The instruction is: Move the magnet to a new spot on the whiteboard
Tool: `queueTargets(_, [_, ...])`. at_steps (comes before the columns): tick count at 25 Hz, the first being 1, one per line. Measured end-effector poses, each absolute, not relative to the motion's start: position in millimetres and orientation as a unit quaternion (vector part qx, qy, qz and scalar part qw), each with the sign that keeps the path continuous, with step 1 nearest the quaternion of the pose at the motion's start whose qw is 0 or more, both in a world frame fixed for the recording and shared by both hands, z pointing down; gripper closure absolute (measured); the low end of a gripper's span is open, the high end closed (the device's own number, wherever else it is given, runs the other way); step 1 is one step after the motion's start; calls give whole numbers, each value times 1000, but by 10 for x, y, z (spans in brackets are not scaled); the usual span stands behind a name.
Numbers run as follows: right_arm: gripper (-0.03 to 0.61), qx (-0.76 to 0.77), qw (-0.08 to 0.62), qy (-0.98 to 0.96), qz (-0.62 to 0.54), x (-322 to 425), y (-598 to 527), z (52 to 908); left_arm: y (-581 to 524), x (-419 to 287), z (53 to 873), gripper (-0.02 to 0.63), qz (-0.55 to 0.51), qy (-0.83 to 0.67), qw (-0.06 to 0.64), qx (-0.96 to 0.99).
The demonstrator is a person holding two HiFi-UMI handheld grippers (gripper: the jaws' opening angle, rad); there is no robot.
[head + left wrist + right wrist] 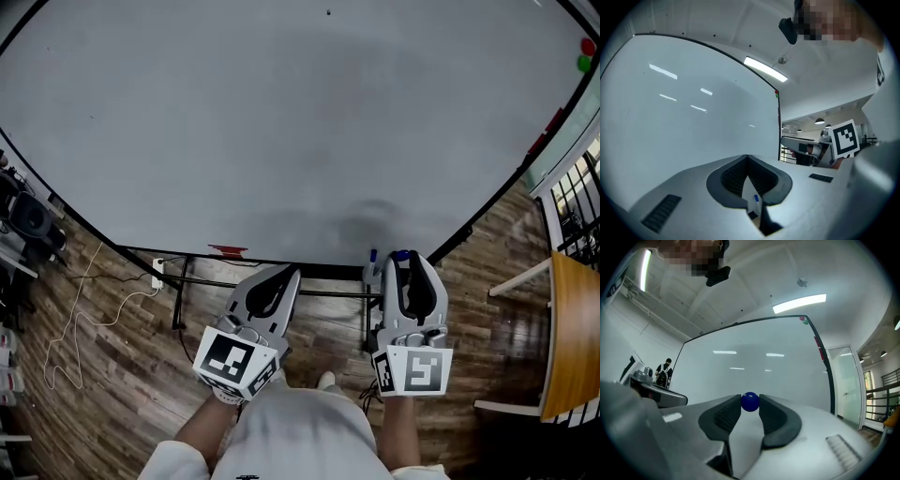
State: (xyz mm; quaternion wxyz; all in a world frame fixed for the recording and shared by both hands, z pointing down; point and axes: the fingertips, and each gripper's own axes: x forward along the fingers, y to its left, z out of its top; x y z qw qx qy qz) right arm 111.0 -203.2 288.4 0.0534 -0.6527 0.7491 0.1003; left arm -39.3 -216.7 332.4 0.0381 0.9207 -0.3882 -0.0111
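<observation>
Gripping half-hidden magnet [401, 254]: right hand-held gripper [750, 401]

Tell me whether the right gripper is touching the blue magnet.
Touching. Right gripper view: both pads of the right gripper press the blue magnet.

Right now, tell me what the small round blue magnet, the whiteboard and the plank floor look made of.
Small round blue magnet: probably glossy plastic; a bright highlight on its smooth dome.
Large white whiteboard: smooth glossy coated panel, core unclear; ceiling lights reflect in it.
Brown plank floor: wood or wood-look laminate, slight sheen; grain and seams show.
</observation>
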Motion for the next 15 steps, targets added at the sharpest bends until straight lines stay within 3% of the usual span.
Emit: queueTargets(15, [448, -650, 41, 753, 95, 1237, -2009, 3039, -2154, -229, 3356, 614, -8, -374, 38, 927])
